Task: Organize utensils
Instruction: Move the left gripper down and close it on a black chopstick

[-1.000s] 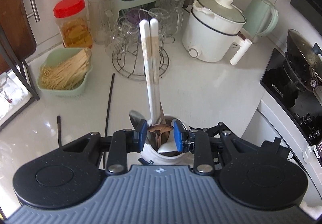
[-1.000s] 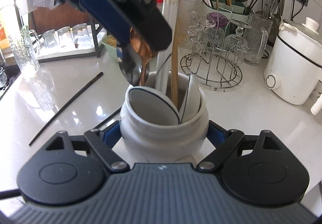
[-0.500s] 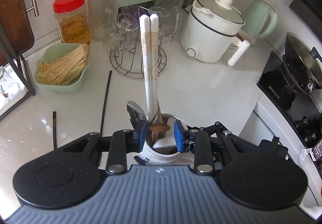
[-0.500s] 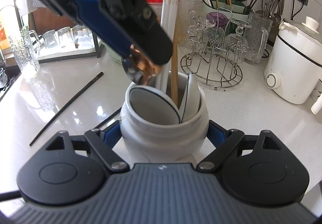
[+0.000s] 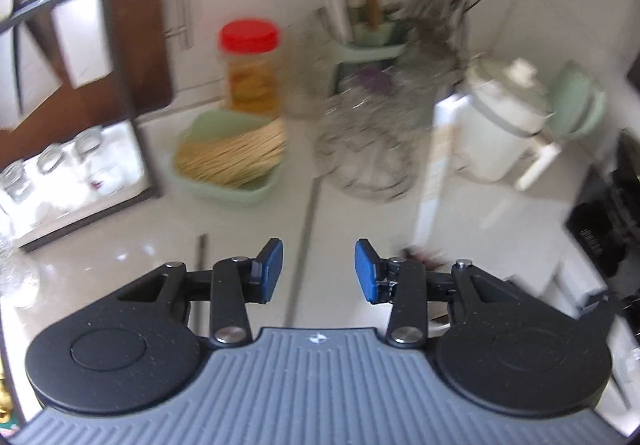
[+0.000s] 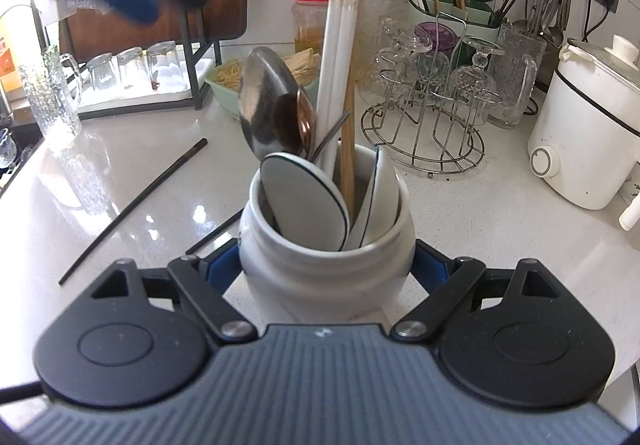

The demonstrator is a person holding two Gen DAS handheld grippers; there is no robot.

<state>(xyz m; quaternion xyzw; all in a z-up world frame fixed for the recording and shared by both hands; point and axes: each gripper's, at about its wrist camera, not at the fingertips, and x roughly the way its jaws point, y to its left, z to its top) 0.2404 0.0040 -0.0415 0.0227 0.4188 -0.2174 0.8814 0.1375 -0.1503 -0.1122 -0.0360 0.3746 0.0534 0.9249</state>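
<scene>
The right gripper (image 6: 325,269) is clamped around a white ceramic jar (image 6: 326,245), one blue pad pressed on each side of its belly. The jar stands upright on the white counter (image 6: 480,229) directly ahead of the gripper body and holds two white ceramic spoons (image 6: 308,201), a steel spoon (image 6: 264,109) with a copper-coloured spoon (image 6: 298,121) leaning on it, and a tall bundle of pale chopsticks (image 6: 340,57). No writing on the jar can be read.

The left gripper (image 5: 319,271) has just been opening; its blue pads stand apart with nothing between them, only counter beyond. In the right wrist view it appears as a blur up and to the left of the jar.

Left of the jar two dark chopsticks (image 6: 136,205) lie on the counter. Farther ahead stand a wire glass rack (image 6: 424,129), a green tray of pale sticks (image 6: 228,85), a red-lidded jar (image 6: 312,21) and, to the right, a white electric pot (image 6: 588,125). Three upturned glasses (image 6: 132,69) sit on the left shelf.
</scene>
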